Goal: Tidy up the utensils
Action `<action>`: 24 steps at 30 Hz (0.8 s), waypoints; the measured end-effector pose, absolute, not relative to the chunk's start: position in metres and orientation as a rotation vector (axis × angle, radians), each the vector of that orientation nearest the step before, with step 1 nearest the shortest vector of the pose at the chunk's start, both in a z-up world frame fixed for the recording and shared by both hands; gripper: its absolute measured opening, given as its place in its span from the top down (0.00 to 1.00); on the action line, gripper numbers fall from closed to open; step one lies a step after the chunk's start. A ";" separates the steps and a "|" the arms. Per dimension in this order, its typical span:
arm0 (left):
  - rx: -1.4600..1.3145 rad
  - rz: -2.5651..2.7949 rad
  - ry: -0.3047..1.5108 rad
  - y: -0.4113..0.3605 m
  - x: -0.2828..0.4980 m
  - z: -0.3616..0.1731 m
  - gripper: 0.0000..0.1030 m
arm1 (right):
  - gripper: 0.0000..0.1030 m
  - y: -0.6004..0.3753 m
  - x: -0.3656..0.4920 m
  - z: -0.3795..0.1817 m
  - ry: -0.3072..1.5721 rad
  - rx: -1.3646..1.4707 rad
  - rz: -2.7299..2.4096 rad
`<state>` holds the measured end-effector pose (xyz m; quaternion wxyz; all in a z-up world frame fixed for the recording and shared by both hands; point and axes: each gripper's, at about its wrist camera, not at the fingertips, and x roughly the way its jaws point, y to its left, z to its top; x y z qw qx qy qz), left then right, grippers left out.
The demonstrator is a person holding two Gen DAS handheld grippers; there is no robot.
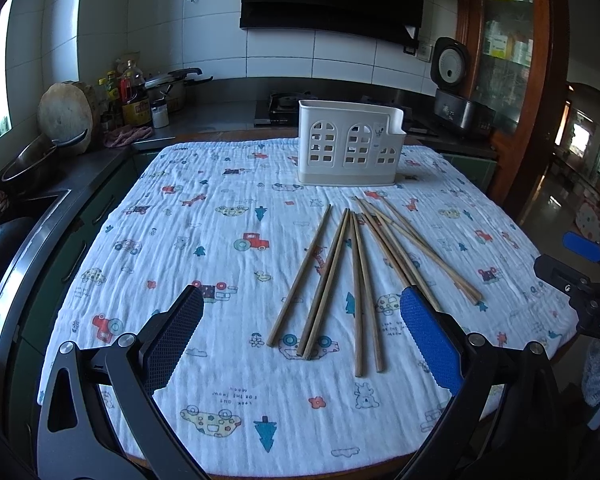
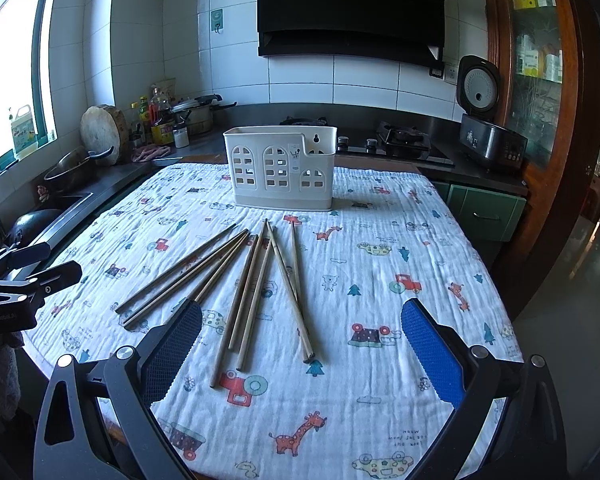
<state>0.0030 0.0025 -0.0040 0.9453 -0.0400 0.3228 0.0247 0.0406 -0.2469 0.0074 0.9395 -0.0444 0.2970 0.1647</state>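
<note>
Your left gripper (image 1: 302,336) filled the bottom of the left wrist view, jaws spread wide and empty; your right gripper (image 2: 302,346) sat likewise in the right wrist view, wide and holding nothing. Beneath them the printed cloth (image 1: 204,240) covered the table. At upper centre stood the white utensil holder (image 1: 350,146), upright and apparently empty. Between holder and jaws lay the wooden chopsticks (image 1: 340,272), fanned loosely at centre frame, their near ends just ahead of your fingertips, none touched. You could judge them light, stiff and smooth, likely to roll; gripping near mid-length seemed safest.
</note>
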 end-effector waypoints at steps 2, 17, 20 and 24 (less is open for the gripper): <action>-0.083 0.049 0.658 0.002 0.004 -0.004 0.06 | 0.06 -0.247 0.041 0.008 0.606 -0.089 0.334; -0.073 0.041 0.618 -0.001 -0.002 0.001 0.06 | 0.06 -0.249 0.040 0.009 0.590 -0.077 0.339; -0.067 0.040 0.614 -0.002 -0.003 0.002 0.06 | 0.06 -0.249 0.039 0.010 0.587 -0.075 0.339; -0.064 0.037 0.609 -0.002 -0.005 0.002 0.06 | 0.06 -0.250 0.039 0.011 0.584 -0.074 0.336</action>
